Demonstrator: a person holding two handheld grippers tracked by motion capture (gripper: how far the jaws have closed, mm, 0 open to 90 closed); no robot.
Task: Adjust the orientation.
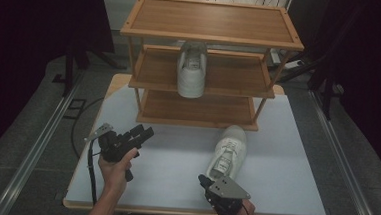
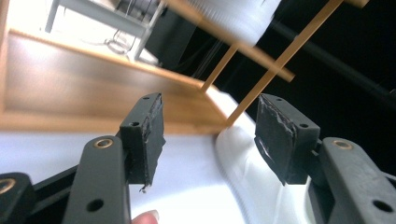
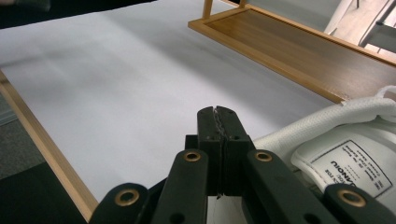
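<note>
Pale grey rectangular table (image 1: 128,108) with wooden edge; on it a three-tier wooden shelf rack (image 1: 211,21) and a white lace-up sneaker (image 1: 228,150); second white sneaker (image 1: 192,70) on middle shelf.

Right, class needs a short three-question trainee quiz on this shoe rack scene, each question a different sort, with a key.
1. True or false: the right gripper has its jaws shut with nothing between them.
2. Where does the shoe on the rack sit? A top shelf; B middle shelf; C bottom shelf.
3. Fill in: the shoe on the table lies in front of the wooden ____.

Key: 1 true; 2 B; 3 rack. The left gripper stands open and empty.
</note>
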